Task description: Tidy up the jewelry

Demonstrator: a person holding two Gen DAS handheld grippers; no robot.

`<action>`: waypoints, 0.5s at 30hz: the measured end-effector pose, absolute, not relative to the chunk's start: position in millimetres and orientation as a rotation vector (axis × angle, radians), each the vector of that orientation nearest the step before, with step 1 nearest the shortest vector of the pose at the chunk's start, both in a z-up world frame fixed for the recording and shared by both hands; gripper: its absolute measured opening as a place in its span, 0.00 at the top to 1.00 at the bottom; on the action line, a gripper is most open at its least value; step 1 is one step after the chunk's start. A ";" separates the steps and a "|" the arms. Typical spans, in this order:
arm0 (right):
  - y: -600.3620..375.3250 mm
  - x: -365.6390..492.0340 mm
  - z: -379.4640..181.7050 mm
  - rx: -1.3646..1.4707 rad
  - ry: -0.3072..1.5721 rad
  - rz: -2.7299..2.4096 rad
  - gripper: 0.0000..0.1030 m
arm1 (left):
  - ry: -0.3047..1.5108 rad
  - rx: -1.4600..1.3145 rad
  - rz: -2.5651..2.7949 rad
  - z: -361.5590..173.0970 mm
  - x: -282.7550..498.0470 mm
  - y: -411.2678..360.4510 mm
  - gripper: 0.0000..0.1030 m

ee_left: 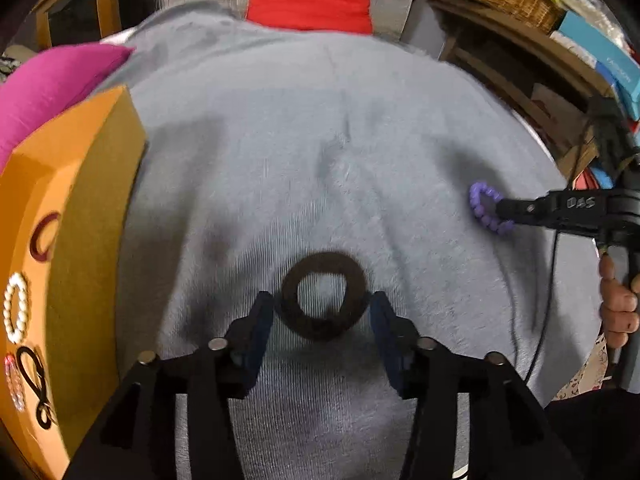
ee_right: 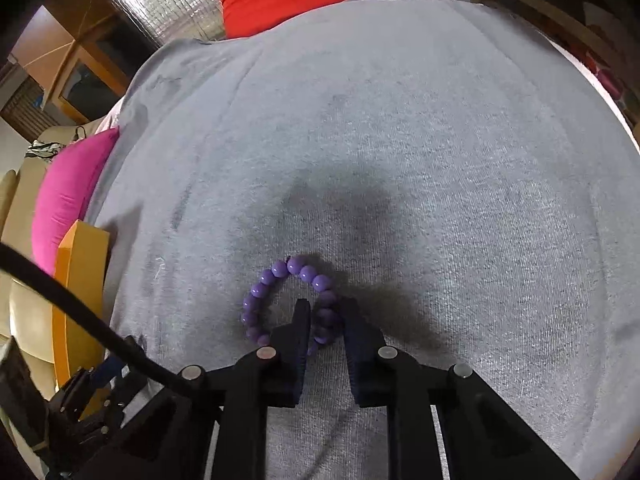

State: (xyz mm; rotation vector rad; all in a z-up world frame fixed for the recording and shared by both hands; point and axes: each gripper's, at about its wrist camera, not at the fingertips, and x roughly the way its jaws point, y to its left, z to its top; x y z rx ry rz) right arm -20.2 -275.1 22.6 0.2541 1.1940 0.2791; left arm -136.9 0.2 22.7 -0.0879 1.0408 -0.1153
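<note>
Left wrist view: a dark brown ring-shaped bangle (ee_left: 323,300) was seen between the fingers of the left gripper (ee_left: 322,312), which bracketed it on both sides; whether the pads actually pressed on it could not be told from the blurred picture. The landmark taken here is the orange box (ee_left: 86,208), set at the left edge of the grey cloth (ee_left: 320,140). The bangle lay on the cloth to the right of the box, not far from its side wall. Inside the box a dark red ring (ee_left: 42,237), a white pearl bracelet (ee_left: 16,307) and a black looped piece (ee_left: 36,380) were already lying.

Much farther right of the box — well apart from it — the purple bead bracelet (ee_right: 292,304) (ee_left: 489,208) was found on the cloth. In the right wrist view the right gripper (ee_right: 326,322) was seen closed down on one side of the bead loop, with a few beads caught between its narrow jaws.

Several risks can be judged. The round beads could be squeezed out of so narrow a pinch, and the bracelet dropped short of the box. The soft cloth could be snagged and dragged along with it. If the bangle was only bracketed, not clamped, it could be left behind or tipped when lifted. With both grippers bound for the same box, a collision above it — or a knock against the pieces inside — would be possible.
</note>
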 end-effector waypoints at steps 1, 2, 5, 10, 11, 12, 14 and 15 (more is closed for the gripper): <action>-274.2 -22.7 22.7 0.253 1.196 0.283 0.81 | 1.044 -0.083 -0.109 20.9 -137.0 -1.1 0.49; -275.5 -23.3 22.7 0.251 1.197 0.288 0.81 | 1.037 -0.074 -0.105 21.2 -137.5 -3.0 0.49; -280.7 -25.2 21.8 0.266 1.211 0.305 0.81 | 1.038 -0.077 -0.098 22.3 -136.7 -5.1 0.49; -298.0 -25.2 19.6 0.333 1.225 0.332 0.81 | 1.009 -0.099 -0.119 26.5 -135.9 -9.4 0.76; -301.0 -25.4 19.0 0.342 1.224 0.334 0.81 | 1.004 -0.092 -0.124 26.8 -134.6 -12.7 0.82; -302.3 -25.8 19.0 0.343 1.221 0.338 0.81 | 0.999 -0.087 -0.128 27.5 -134.0 -15.6 0.85; -299.9 -28.2 20.5 0.306 1.206 0.342 0.81 | 0.985 -0.075 -0.141 30.1 -127.0 -27.7 0.85; -297.8 -29.9 21.7 0.273 1.196 0.344 0.81 | 0.979 -0.065 -0.149 31.4 -124.6 -33.2 0.85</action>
